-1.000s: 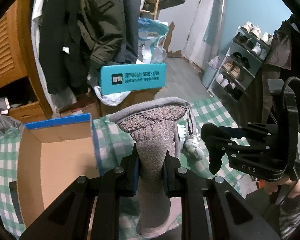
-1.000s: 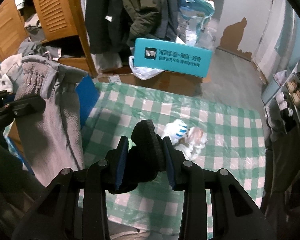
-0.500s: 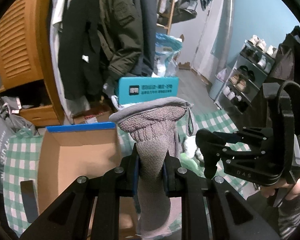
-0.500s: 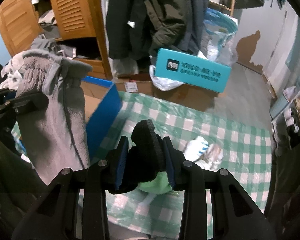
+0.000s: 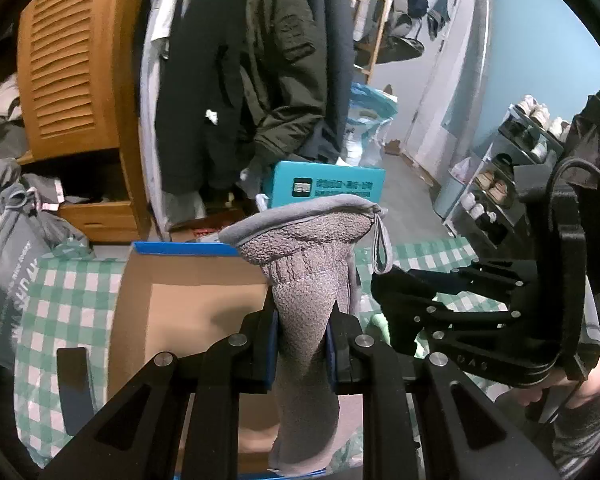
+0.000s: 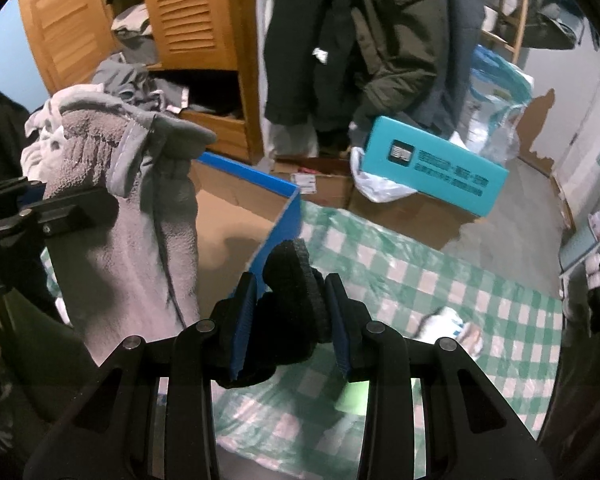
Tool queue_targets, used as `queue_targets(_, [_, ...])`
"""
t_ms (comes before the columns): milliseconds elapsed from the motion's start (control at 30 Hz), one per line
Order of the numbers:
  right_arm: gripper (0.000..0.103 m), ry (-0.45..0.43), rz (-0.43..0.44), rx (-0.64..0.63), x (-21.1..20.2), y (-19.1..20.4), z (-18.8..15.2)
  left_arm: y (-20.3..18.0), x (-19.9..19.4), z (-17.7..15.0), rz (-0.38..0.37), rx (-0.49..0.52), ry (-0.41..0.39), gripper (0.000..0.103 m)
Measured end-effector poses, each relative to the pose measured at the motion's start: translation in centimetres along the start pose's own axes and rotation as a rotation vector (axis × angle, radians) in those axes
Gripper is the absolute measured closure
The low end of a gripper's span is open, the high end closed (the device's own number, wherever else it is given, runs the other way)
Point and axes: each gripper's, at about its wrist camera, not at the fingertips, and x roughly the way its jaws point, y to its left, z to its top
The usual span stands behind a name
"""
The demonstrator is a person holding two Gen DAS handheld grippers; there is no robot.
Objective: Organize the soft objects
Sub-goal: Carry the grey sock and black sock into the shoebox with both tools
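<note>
While clamped: one grey glove (image 5: 304, 296), one black glove (image 6: 290, 312), two tools.

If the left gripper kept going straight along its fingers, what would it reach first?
Probably the open cardboard box: the left gripper, shut on the grey fleece glove, points over the box's inside toward its blue-edged far wall. Depth is unclear, so it might pass above the rim.

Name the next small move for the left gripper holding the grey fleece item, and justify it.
Probably lower it and open: the left gripper pinches the grey fleece item, which already hangs over the open cardboard box.
</note>
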Motion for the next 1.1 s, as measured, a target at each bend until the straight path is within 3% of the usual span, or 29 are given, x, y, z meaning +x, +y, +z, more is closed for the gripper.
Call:
queue_targets(733, [0.069, 0.062, 0.069, -0.054, 5.2, 6.0, 2.8, 7.0, 1.1, -2.0, 0.116, -0.109, 0.025, 0.084])
queue_targets(1100, [0.069, 0.111, 0.099, -0.059, 7.8, 7.4, 3.1, 8.9, 3.1, -3.1, 0.131, -0.158, 0.102, 0.083])
